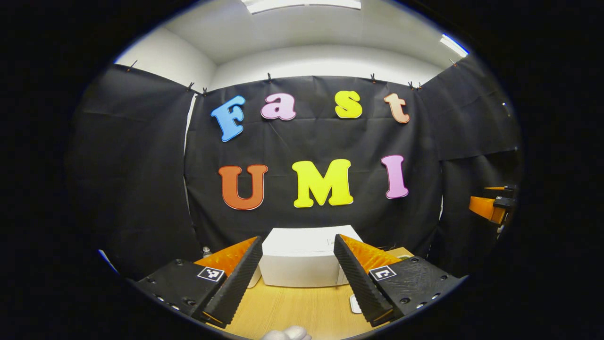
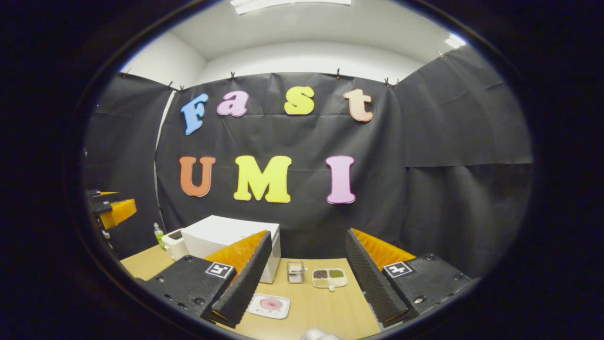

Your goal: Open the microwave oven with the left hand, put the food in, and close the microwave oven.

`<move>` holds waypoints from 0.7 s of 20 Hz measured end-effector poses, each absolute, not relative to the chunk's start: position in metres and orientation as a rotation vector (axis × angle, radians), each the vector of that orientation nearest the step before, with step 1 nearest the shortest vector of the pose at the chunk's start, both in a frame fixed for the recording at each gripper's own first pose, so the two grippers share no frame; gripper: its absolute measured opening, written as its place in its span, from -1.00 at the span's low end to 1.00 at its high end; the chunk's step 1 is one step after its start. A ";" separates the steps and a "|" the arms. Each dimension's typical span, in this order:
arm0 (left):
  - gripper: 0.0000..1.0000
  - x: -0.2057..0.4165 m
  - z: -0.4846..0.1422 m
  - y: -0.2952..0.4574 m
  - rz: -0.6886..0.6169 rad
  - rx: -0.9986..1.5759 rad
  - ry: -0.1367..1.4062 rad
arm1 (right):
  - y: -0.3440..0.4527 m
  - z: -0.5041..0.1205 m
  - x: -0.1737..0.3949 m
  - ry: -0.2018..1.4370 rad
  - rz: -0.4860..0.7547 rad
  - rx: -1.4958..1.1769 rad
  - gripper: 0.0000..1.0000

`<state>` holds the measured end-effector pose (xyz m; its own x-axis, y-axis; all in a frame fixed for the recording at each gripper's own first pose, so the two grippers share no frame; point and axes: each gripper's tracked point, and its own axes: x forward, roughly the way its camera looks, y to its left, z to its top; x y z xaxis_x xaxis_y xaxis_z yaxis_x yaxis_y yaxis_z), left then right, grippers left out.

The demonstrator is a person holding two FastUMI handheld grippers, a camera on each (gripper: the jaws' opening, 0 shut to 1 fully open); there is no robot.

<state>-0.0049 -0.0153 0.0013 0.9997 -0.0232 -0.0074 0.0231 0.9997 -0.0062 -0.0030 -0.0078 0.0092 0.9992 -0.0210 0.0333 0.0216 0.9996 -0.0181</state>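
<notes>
Both fingers of the left hand-held gripper (image 1: 298, 264) stand wide apart, released and holding nothing, above the desk (image 1: 292, 309). Between them, at the back of the desk against the black wall, sits the white microwave (image 1: 302, 262), its door closed as far as can be told. At the far right edge of the left gripper view the other gripper shows, held up in the air. The right hand-held gripper (image 2: 307, 262) is likewise spread and empty. Just beside its left finger, on the desk (image 2: 325, 307), lies a white plate with pink food (image 2: 270, 305). Farther back stand a small metal rack (image 2: 295, 272) and a divided tray (image 2: 330, 277) of dark, green and pale fillings, the two near each other. In this view the microwave (image 2: 222, 238) is to the left, with a small white appliance (image 2: 173, 243) and a bottle (image 2: 158, 233) beside it.
</notes>
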 end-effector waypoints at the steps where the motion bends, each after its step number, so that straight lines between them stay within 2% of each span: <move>1: 0.91 -0.004 0.000 -0.018 -0.026 -0.009 0.012 | -0.008 0.010 -0.002 -0.033 -0.016 -0.016 1.00; 2: 0.90 -0.003 -0.002 -0.020 -0.025 -0.007 0.013 | -0.010 0.008 -0.002 -0.030 -0.012 -0.013 0.83; 3: 0.91 -0.001 -0.004 -0.022 -0.023 0.002 0.015 | -0.011 0.009 -0.001 -0.033 -0.008 -0.009 0.83; 4: 0.92 0.000 -0.006 -0.023 -0.018 0.012 0.013 | -0.012 0.010 -0.001 -0.034 -0.006 -0.007 1.00; 6: 0.91 0.007 -0.010 -0.034 -0.031 0.023 -0.011 | -0.012 0.006 0.002 -0.035 0.014 -0.007 1.00; 7: 0.90 0.012 -0.015 -0.039 -0.032 0.036 -0.023 | -0.014 0.005 0.004 -0.029 0.023 -0.008 0.83; 9: 0.92 0.022 -0.029 -0.048 -0.026 0.068 -0.045 | -0.015 0.003 0.008 -0.021 0.050 0.006 0.83; 10: 0.92 0.029 -0.038 -0.056 -0.028 0.070 -0.049 | -0.018 0.002 0.010 -0.017 0.053 0.013 1.00; 14: 0.92 0.069 -0.096 -0.096 -0.097 0.025 -0.013 | -0.017 0.001 0.019 -0.008 0.039 -0.006 1.00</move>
